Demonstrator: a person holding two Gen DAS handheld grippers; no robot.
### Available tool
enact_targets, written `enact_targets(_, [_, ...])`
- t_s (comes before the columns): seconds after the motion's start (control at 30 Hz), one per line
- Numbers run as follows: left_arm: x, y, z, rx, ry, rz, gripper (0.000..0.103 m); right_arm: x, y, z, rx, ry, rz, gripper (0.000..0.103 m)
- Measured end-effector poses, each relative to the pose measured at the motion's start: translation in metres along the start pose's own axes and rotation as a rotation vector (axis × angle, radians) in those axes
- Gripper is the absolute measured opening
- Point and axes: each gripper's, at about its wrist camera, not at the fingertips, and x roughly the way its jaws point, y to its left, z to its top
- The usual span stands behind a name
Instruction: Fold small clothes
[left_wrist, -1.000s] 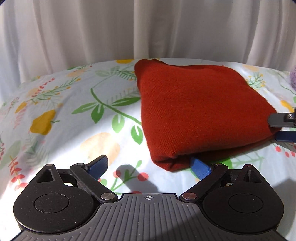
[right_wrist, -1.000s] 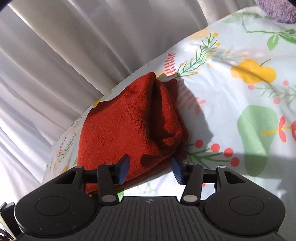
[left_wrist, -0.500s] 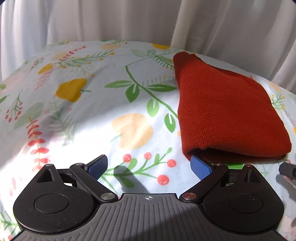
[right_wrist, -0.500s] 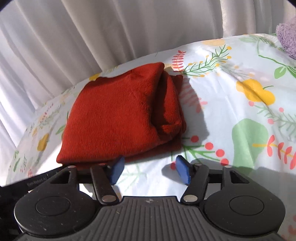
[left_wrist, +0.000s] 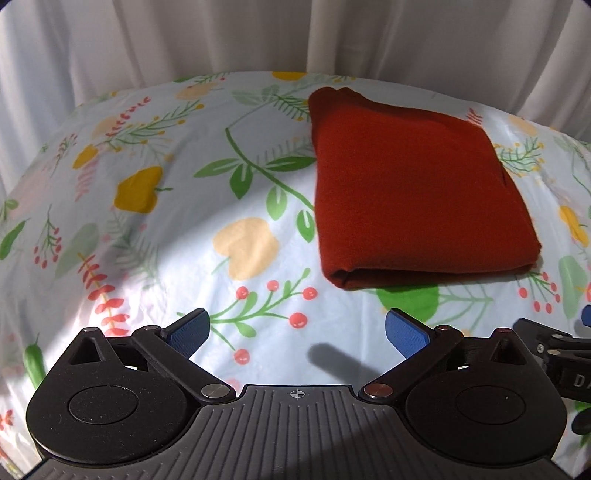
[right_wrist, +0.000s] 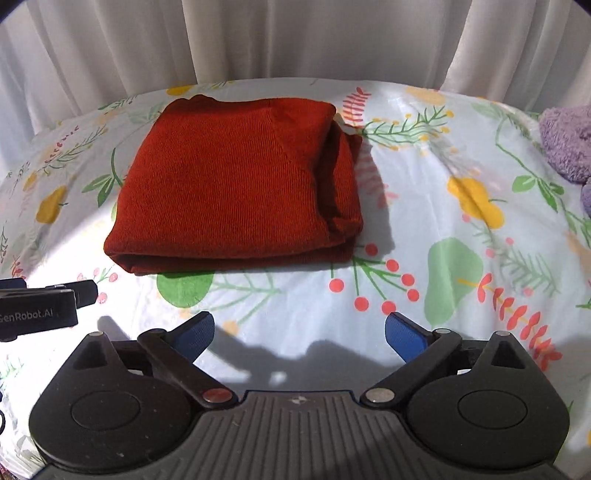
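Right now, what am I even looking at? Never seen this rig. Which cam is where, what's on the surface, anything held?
There is no robot arm. A person holds a two-finger gripper in each hand, and a fisheye camera on each one looks forward along its fingers. The black hardware with blue pads at the bottom of each picture is that gripper itself.

In the left wrist view you see the left gripper. In the right wrist view you see the right gripper.

On the floral sheet lies a folded rust-red knit garment, also seen from the left. A purple fluffy item sits at the right edge. White curtains hang behind.

Nothing is held. The left jaws are open, the right jaws are opening, and both are empty.
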Motion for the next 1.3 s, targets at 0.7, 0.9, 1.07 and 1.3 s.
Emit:
enact_targets(0.7, [-0.011, -0.008, -0.002, 0.017, 0.013, -0.023, 0.103, -0.014, 0.002, 0.008, 0.034, 0.003, -0.047, 0.099])
enact_targets(0.9, [-0.013, -0.007, -0.004, 0.014, 0.019, -0.026, 0.103, -0.015, 0.003, 0.008, 0.032, 0.004, -0.047, 0.099])
enact_targets(1.07, [-0.015, -0.007, -0.005, 0.010, 0.023, -0.030, 0.103, -0.018, 0.002, 0.007, 0.039, 0.004, -0.050, 0.099])
enact_targets(1.3, [-0.015, -0.011, -0.007, 0.008, 0.029, -0.033, 0.103, -0.019, -0.001, 0.006, 0.027, 0.007, -0.049, 0.099])
